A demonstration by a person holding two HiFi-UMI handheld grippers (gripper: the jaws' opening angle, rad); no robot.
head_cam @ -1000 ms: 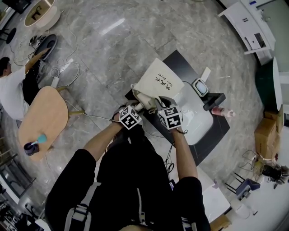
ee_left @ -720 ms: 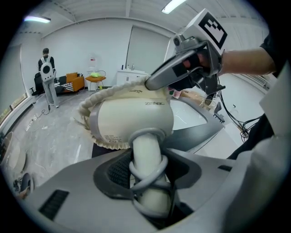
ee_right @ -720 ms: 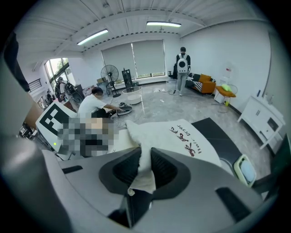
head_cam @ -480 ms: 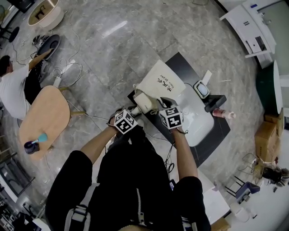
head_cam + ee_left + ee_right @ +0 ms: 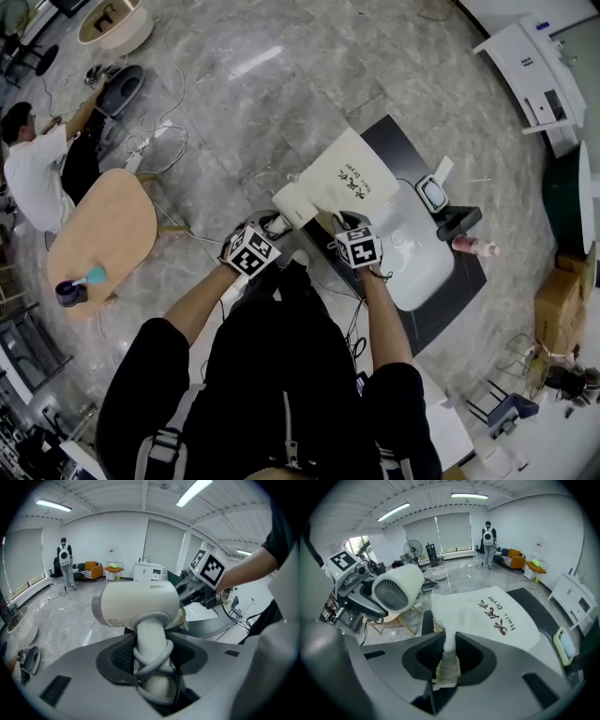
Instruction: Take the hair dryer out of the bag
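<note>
- The hair dryer (image 5: 136, 604) was out of the bag (image 5: 487, 613). In the right gripper view its whole body and rear grille showed in the open, just beside the bag's mouth edge, with no cloth over any part of it.
- The left gripper (image 5: 151, 667) held the hair dryer by its handle. Its jaws stood about half apart and pressed on the handle, where the cord (image 5: 169, 648) was wound in loops, and the dryer's body stood up above the jaws.
- The right gripper (image 5: 446, 660) had its jaws nearly together on a bunched bit of cloth at the bag's mouth. The rest of the bag hung out flat and limp, print side up, over the dark surface (image 5: 450, 291).
- In the head view the 2 grippers sat near each other, and the dryer lay at the bag's left edge. From that view alone I could not tell whether they touched.
- Judged from this, the main step looked done: the bag seemed empty and the dryer was free.
- What probably remained was to draw the dryer well clear of the bag, set it down, and let the bag go. Neither thing had been put down yet.
</note>
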